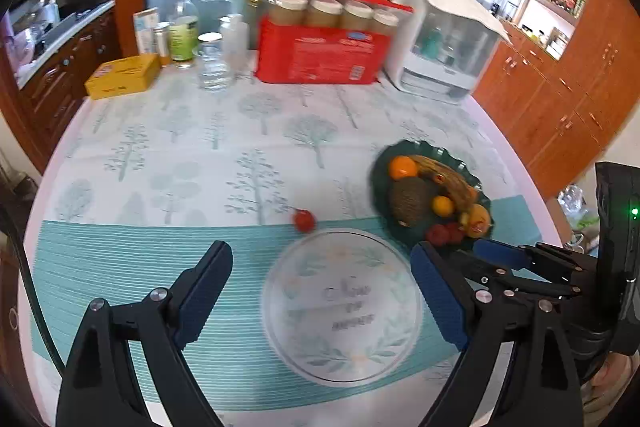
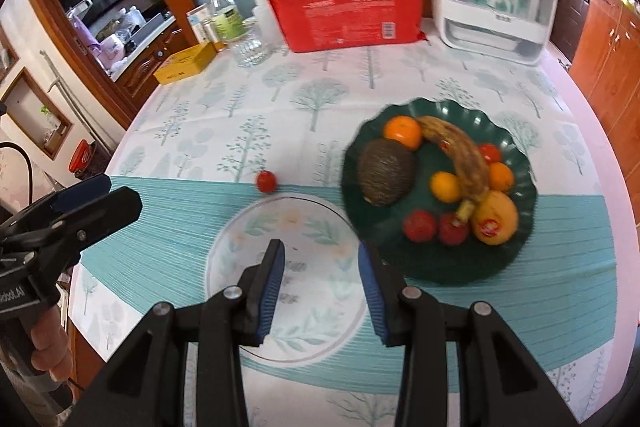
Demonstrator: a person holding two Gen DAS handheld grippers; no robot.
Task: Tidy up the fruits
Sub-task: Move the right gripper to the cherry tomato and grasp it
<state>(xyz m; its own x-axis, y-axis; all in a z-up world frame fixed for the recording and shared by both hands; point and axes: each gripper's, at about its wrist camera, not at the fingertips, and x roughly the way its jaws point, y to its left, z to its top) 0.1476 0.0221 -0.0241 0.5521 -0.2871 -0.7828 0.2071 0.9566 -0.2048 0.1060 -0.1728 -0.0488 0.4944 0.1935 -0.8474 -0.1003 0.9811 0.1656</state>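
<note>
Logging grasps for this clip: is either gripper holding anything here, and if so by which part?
Nothing is held. The left gripper and the right gripper both stand open and empty above the white plate.

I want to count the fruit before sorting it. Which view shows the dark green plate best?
The right wrist view: the dark green plate lies whole and near the middle, every fruit apart and countable. The left wrist view has it smaller and off to the right, its near rim hidden behind the right gripper, and the fruits crowd together.
</note>
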